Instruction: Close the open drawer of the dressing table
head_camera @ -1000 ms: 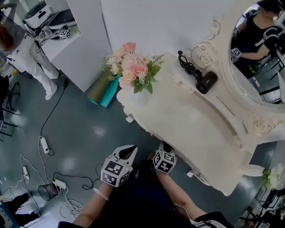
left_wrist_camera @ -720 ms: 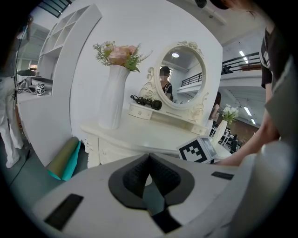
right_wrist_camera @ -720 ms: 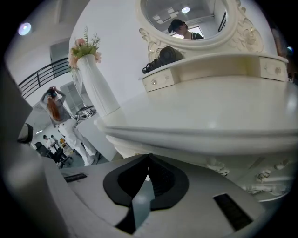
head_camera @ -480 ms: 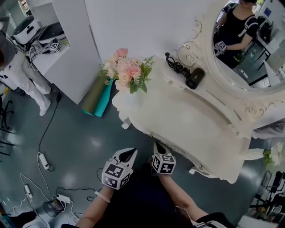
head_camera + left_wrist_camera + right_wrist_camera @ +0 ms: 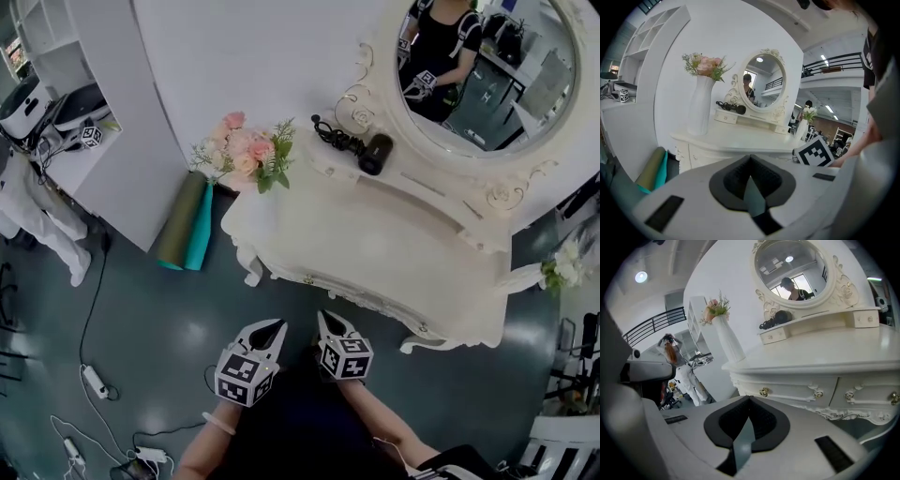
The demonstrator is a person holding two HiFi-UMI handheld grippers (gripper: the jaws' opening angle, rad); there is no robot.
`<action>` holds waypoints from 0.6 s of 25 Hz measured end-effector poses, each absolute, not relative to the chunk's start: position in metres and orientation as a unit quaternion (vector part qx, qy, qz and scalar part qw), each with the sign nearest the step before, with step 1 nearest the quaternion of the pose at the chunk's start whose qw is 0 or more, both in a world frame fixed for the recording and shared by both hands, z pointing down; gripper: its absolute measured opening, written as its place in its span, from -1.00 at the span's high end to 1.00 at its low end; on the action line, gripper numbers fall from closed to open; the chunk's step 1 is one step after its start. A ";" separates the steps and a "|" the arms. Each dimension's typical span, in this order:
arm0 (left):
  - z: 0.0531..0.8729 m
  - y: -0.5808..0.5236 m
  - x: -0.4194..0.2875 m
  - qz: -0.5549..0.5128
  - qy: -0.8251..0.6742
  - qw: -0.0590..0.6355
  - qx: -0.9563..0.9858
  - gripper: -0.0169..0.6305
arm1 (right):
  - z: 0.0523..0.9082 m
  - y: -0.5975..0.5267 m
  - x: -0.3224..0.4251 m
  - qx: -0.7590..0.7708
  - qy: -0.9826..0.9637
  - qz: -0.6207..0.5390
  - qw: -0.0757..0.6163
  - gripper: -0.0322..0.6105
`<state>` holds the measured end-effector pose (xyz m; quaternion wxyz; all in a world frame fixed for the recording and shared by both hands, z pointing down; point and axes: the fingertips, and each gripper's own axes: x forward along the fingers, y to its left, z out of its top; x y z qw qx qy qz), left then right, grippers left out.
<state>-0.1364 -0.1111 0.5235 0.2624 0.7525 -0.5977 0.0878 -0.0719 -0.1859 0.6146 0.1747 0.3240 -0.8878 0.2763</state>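
The left gripper was fully closed, its two jaws meeting at the tips with nothing between them, and the right gripper just beside it at 3 o'clock was closed the same way and held nothing. Both were apart from the furniture, pointing toward 12 o'clock at the front edge of the dressing table. In the right gripper view the jaws of the right gripper aimed at the drawer fronts, which looked flush with the table's carved front, their small knobs in a row. In the left gripper view the closed left gripper faced the table's left corner. On the table top, a white vase of pink flowers stood at 11 o'clock, and a black hair dryer lay at 12 o'clock on the shelf below the oval mirror. Green and teal rolls leaned on the floor at 10 o'clock, beside the table's left end.
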 end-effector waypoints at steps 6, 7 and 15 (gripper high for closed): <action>0.521 -0.090 -0.139 0.080 -0.597 0.255 0.756 0.89 | 0.591 -0.158 -0.063 0.336 -0.892 0.266 0.143 0.82; 0.521 -0.087 -0.137 0.079 -0.594 0.255 0.759 0.89 | 0.584 -0.154 -0.060 0.340 -0.893 0.264 0.133 0.82; 0.519 -0.075 -0.103 0.071 -0.545 0.250 0.797 0.89 | 0.529 -0.124 -0.023 0.382 -0.886 0.259 0.046 0.82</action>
